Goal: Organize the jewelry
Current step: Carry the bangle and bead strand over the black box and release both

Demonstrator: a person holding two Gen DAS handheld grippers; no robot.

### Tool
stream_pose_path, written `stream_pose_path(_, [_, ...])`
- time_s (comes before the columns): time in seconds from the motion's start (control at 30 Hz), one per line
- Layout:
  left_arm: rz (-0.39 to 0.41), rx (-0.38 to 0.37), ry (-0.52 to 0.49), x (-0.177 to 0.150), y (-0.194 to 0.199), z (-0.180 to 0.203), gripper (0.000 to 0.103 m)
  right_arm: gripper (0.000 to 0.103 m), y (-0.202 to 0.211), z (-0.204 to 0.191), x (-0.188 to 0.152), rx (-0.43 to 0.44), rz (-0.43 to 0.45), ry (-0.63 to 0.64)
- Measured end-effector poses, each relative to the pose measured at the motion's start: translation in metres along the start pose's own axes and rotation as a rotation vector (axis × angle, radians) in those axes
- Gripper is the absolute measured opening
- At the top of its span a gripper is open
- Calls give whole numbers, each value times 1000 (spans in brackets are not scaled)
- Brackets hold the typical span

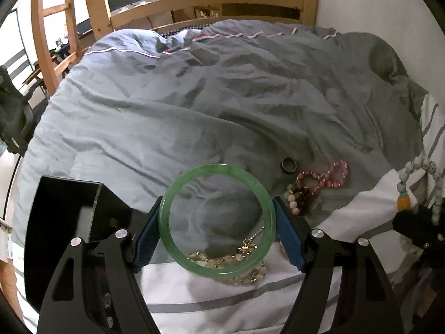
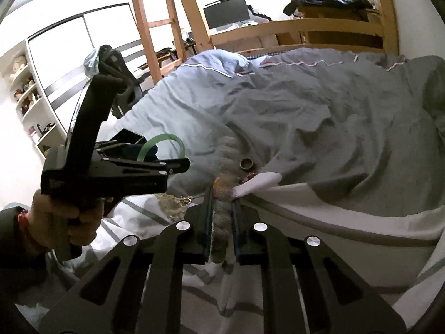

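My left gripper (image 1: 218,217) is shut on a green jade bangle (image 1: 178,189) and holds it above the bed, next to an open black jewelry box (image 1: 64,208). Under the bangle lies a pale bead bracelet with gold clasp (image 1: 244,274). A dark ring (image 1: 288,164), a pink bead bracelet (image 1: 322,178) and a mixed bead bracelet (image 1: 301,199) lie on the grey duvet (image 1: 222,97). My right gripper (image 2: 222,197) is shut on a string of whitish beads with an orange tassel (image 2: 221,217); these beads also show in the left wrist view (image 1: 422,167). The left gripper with the bangle (image 2: 154,144) shows in the right wrist view.
The duvet covers most of the bed, with a white striped sheet (image 1: 222,292) near me. A wooden bed frame and ladder (image 1: 66,27) stand behind. A wall (image 1: 361,5) runs along the right. A desk chair (image 1: 14,117) is left of the bed.
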State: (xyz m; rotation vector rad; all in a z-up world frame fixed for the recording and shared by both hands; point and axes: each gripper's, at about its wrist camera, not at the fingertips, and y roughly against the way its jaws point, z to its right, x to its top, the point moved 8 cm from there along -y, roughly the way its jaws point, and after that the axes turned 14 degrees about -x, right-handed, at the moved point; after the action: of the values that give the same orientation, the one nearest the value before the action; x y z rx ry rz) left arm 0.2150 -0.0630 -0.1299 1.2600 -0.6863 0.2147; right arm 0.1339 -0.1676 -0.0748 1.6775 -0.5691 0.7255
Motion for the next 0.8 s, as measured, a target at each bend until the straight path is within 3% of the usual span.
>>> stream_pose_path(0.33, [26, 3, 4, -9, 30, 1, 73, 12, 26, -3, 21, 39, 123, -24])
stream_pose_path(0.8, [62, 23, 12, -27, 79, -6, 73, 9, 47, -20, 22, 33, 131, 4])
